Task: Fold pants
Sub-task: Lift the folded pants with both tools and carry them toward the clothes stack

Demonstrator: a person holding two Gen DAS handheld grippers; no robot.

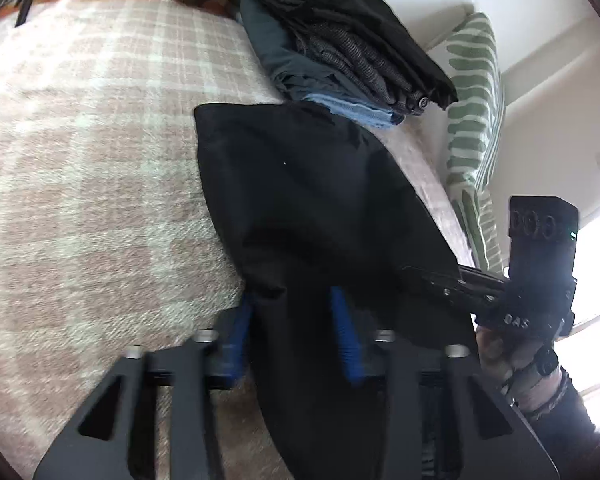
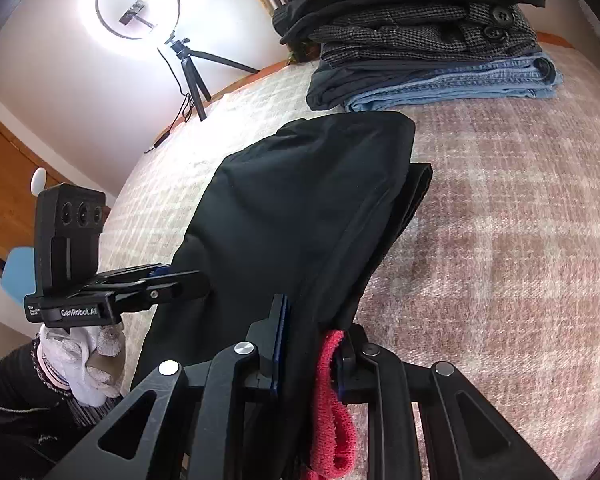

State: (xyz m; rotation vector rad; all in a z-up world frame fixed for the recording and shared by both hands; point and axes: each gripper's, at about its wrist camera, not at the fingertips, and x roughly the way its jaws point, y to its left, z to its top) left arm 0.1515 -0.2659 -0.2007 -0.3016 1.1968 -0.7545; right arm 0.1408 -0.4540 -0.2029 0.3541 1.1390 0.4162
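Your left gripper [image 1: 296,320] and right gripper [image 2: 312,340] are both clamped on the near edge of the black pants [image 1: 300,184], which lie folded on the plaid blanket [image 1: 80,140]. A red cord [image 2: 332,400] hangs at your right fingers. At 12 o'clock beyond the pants sits a stack of folded clothes [image 2: 428,48]. At 11 o'clock stands a ring light [image 2: 138,10].

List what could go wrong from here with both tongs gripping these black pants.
1. The left tongs and right tongs both clamp the near edge of the black pants; uneven pulling could skew the fold.
2. The red cord hangs loose and may snag.
3. The far end lies close to the folded stack and could disturb it.
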